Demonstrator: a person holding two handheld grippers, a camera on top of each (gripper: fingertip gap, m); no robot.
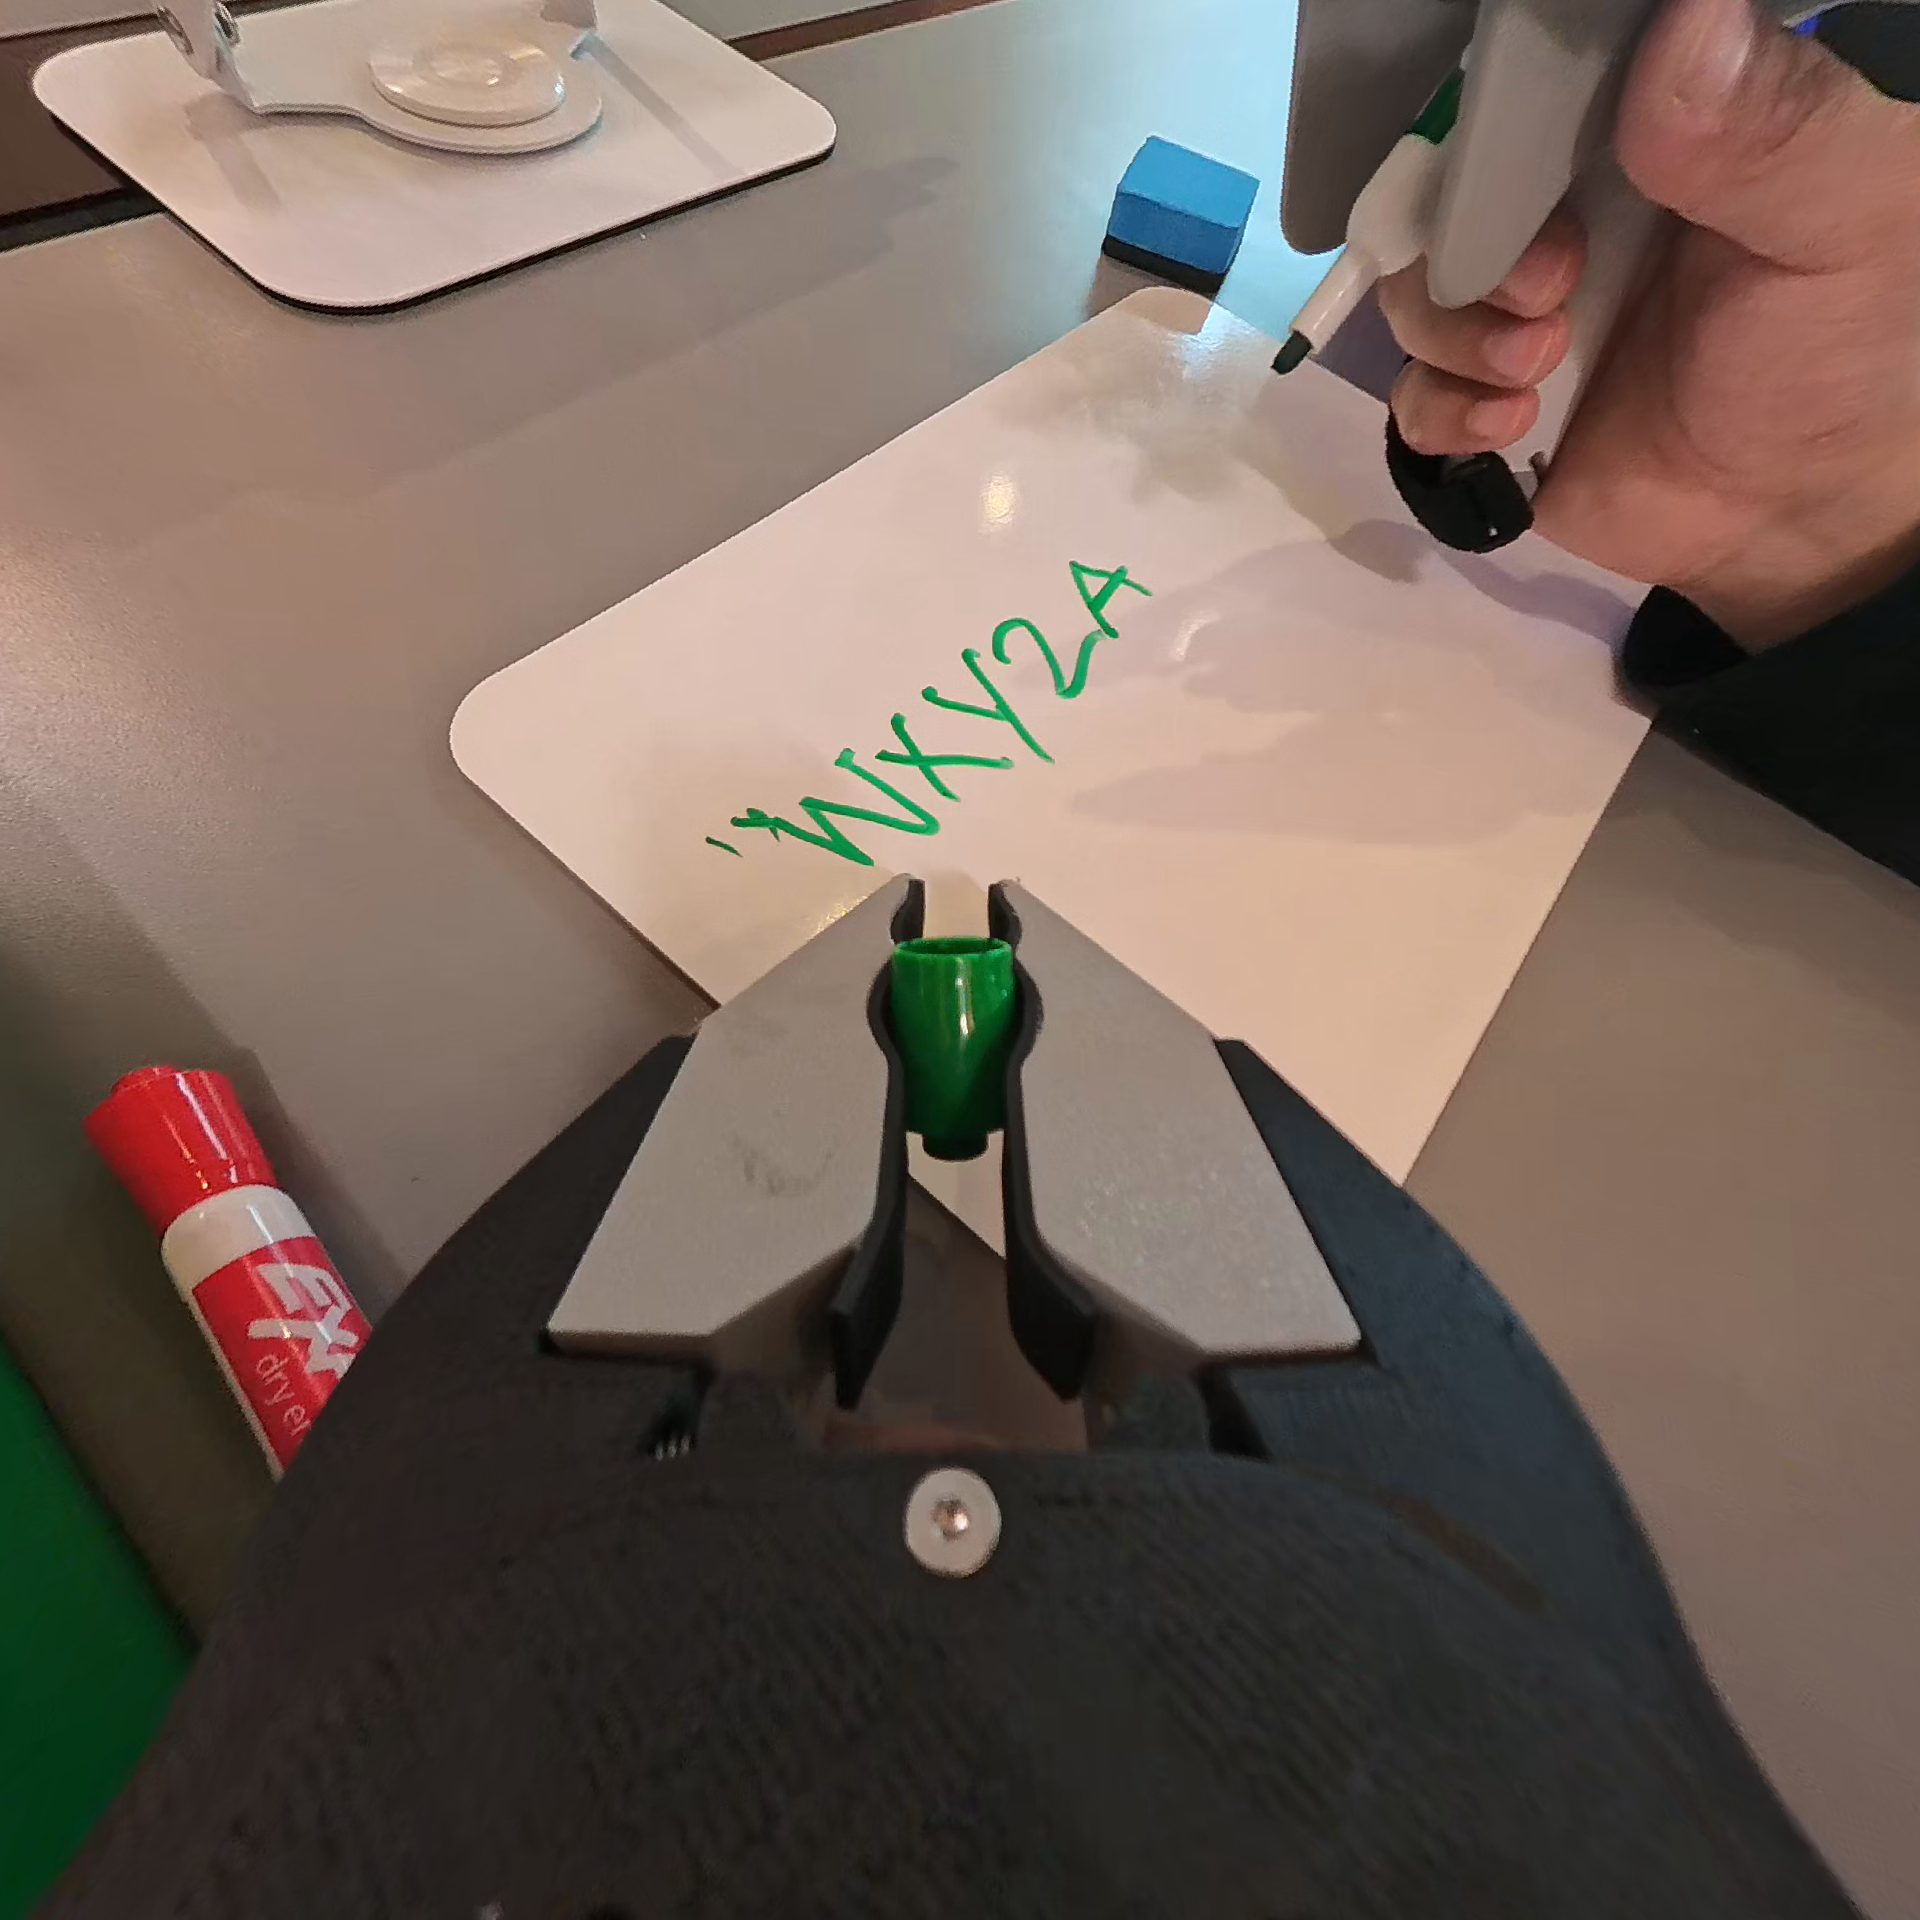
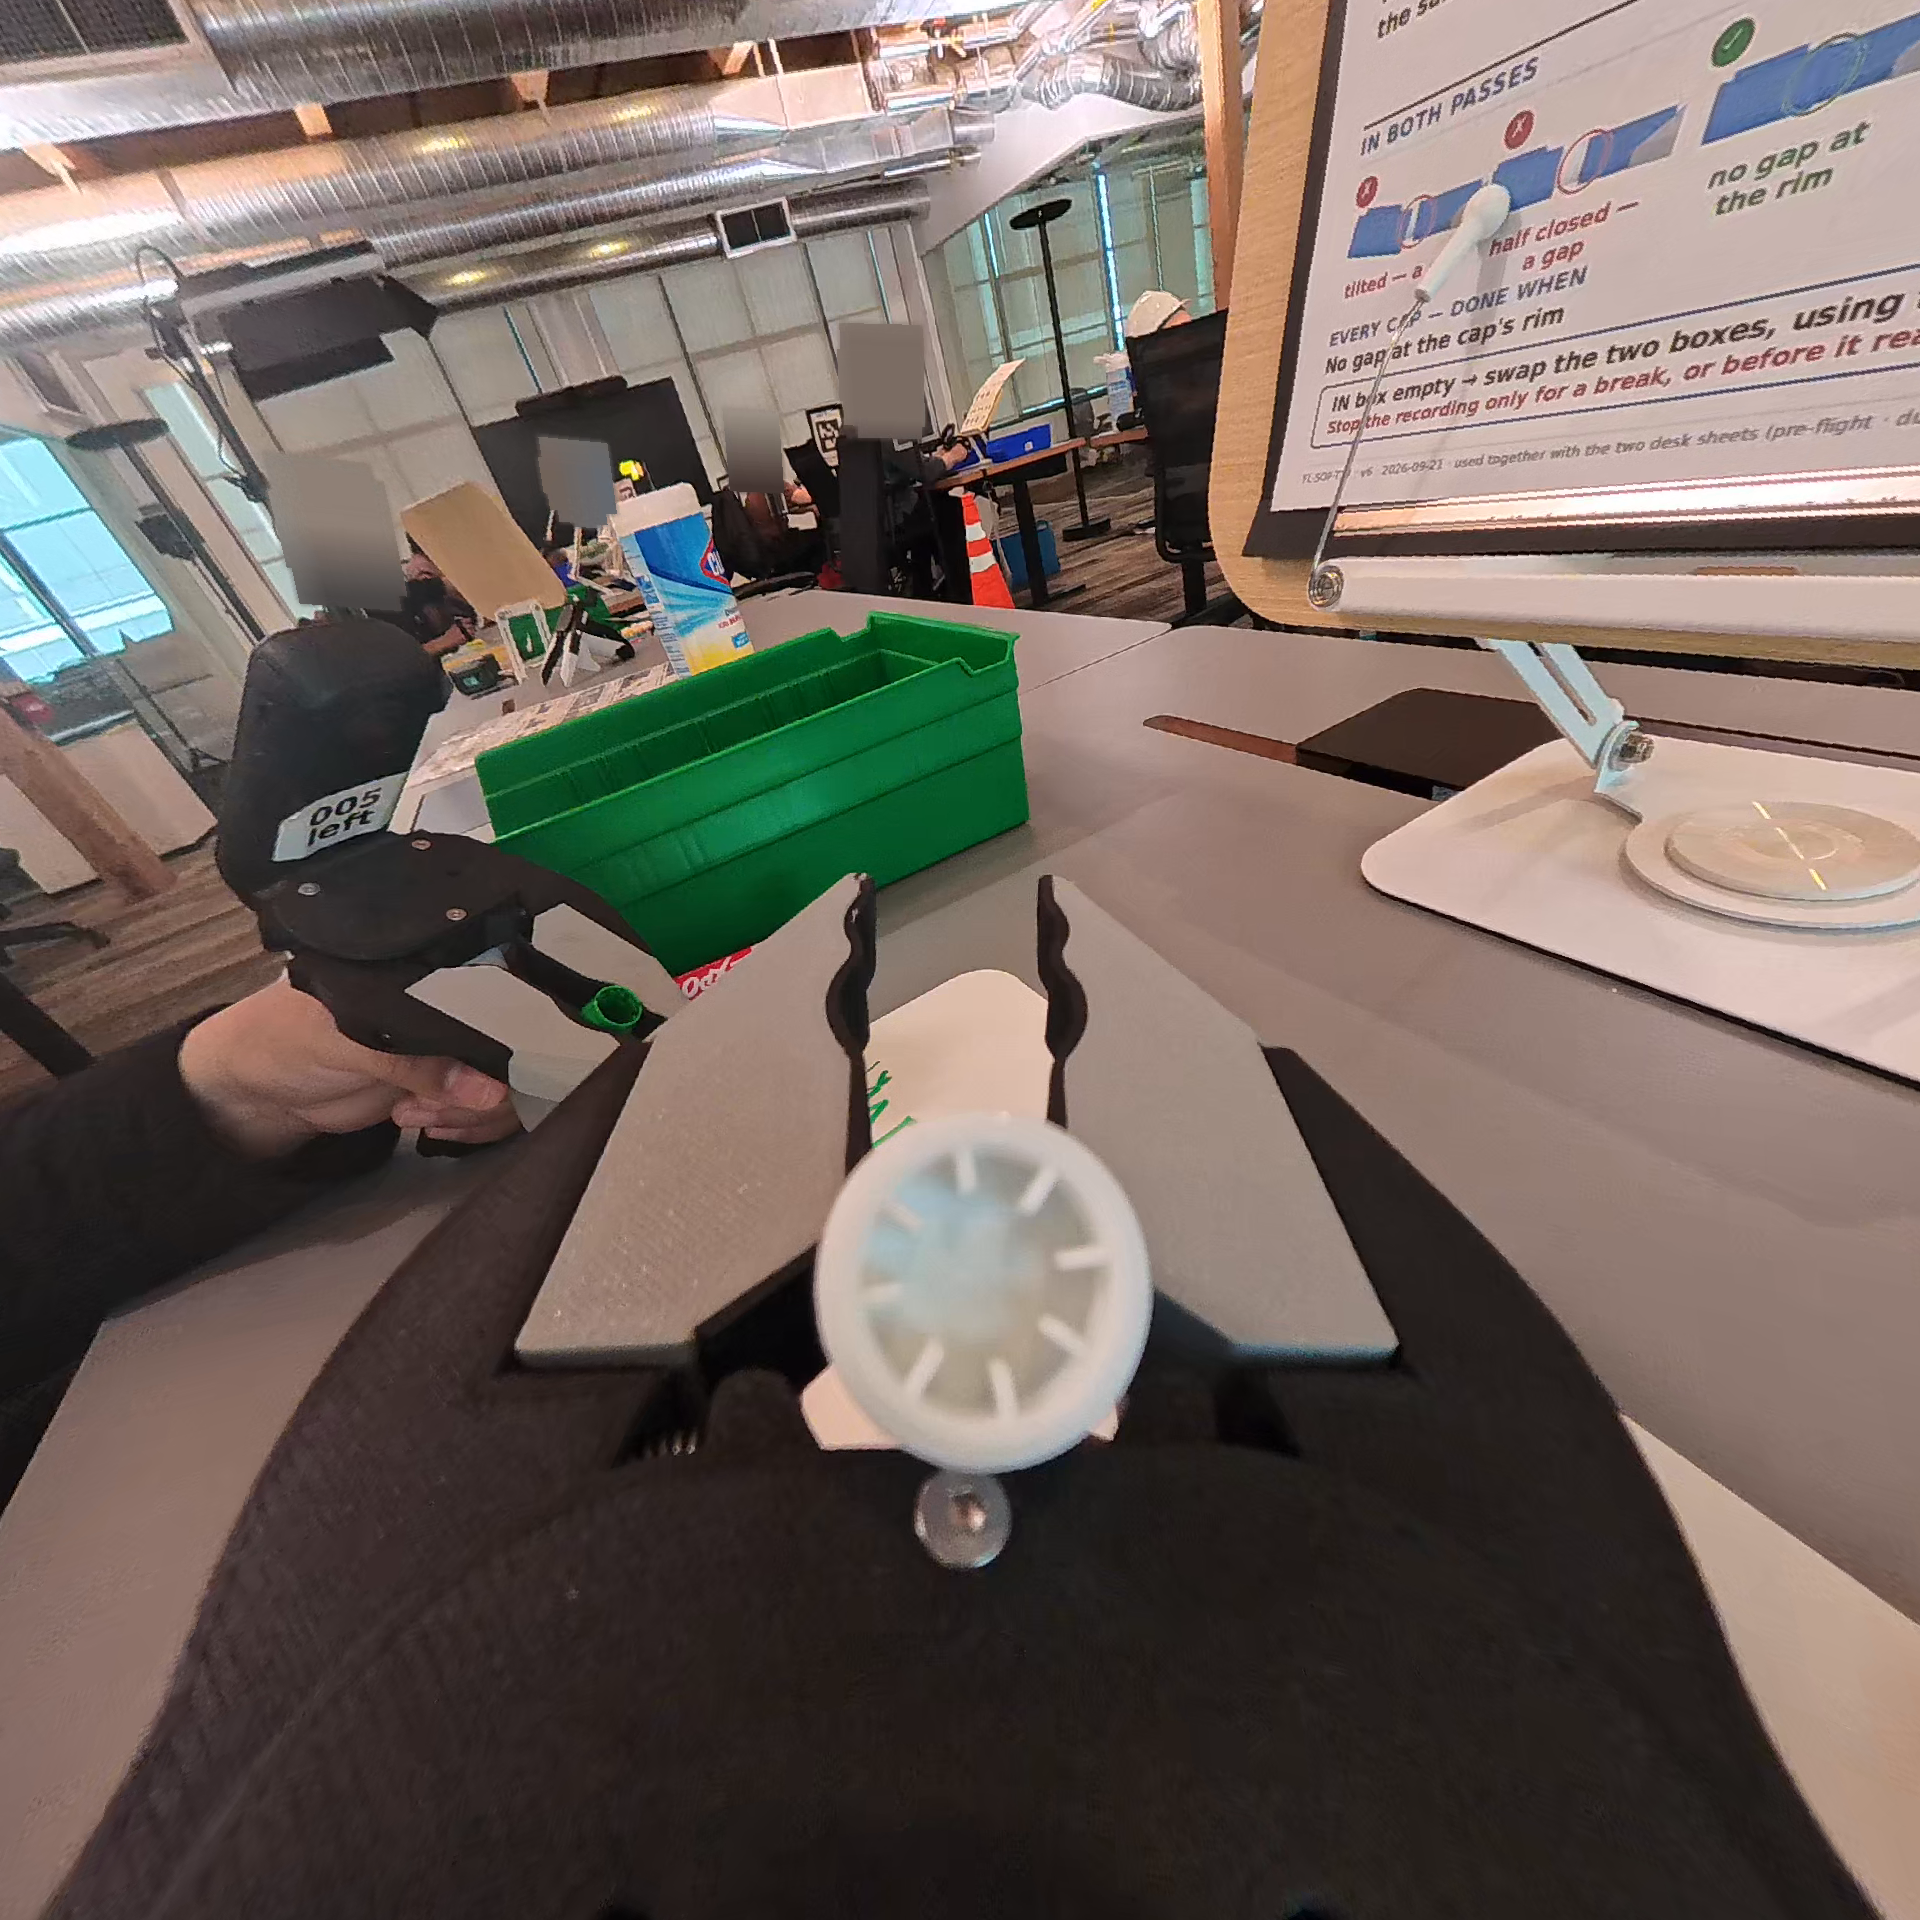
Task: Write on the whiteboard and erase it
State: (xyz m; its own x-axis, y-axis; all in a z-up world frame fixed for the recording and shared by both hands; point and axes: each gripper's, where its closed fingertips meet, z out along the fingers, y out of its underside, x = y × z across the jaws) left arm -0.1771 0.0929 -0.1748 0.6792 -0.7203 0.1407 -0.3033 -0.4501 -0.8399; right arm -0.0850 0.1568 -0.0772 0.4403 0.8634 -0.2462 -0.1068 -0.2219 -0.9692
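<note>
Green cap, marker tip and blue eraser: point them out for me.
green cap (image 1: 954, 1023), left wrist view, on its side wall.
marker tip (image 1: 1288, 358), left wrist view, on the dark nib.
blue eraser (image 1: 1184, 197), left wrist view, on its top face.

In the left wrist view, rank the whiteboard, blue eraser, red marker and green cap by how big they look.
1. whiteboard
2. red marker, partly hidden by the left gripper and near the camera
3. blue eraser and green cap: look alike; the cap is far nearer, so unsure.
</note>
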